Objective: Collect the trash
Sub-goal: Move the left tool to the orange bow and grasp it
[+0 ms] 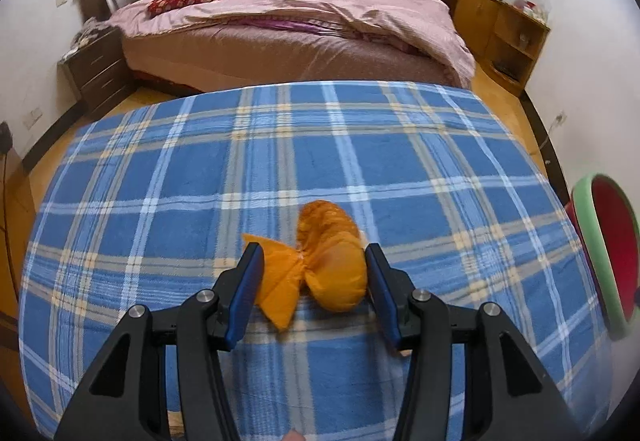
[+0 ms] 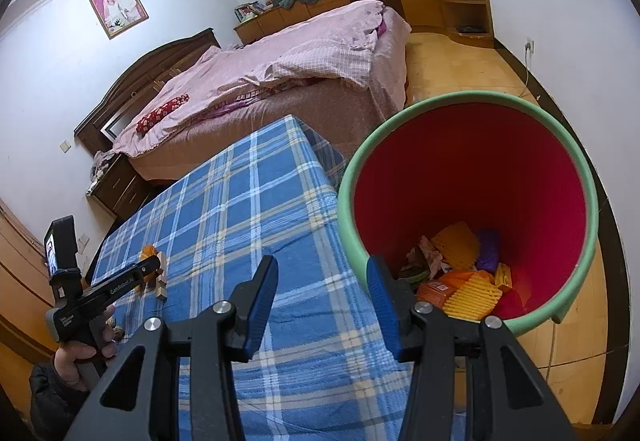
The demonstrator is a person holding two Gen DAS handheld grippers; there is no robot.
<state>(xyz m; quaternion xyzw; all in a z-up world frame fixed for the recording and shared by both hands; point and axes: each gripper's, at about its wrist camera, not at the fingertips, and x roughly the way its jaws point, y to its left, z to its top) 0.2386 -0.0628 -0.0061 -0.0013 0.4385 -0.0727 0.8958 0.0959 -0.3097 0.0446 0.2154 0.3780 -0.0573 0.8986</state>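
Observation:
An orange knotted plastic bag (image 1: 332, 265) lies on the blue plaid tablecloth (image 1: 280, 161). My left gripper (image 1: 314, 273) is open, its blue pads on either side of the bag, not closed on it. In the right wrist view the left gripper (image 2: 150, 269) shows at the far left over the orange bag (image 2: 147, 251). My right gripper (image 2: 322, 293) is open and empty above the table's right edge, beside the red bin with a green rim (image 2: 472, 169), which holds several pieces of trash (image 2: 460, 273).
A small wooden block (image 2: 161, 283) lies on the plaid cloth (image 2: 240, 209) near the left gripper. The bin (image 1: 608, 249) stands off the table's right edge. A bed with pink bedding (image 1: 288, 25) and wooden cabinets (image 1: 480, 13) stand beyond.

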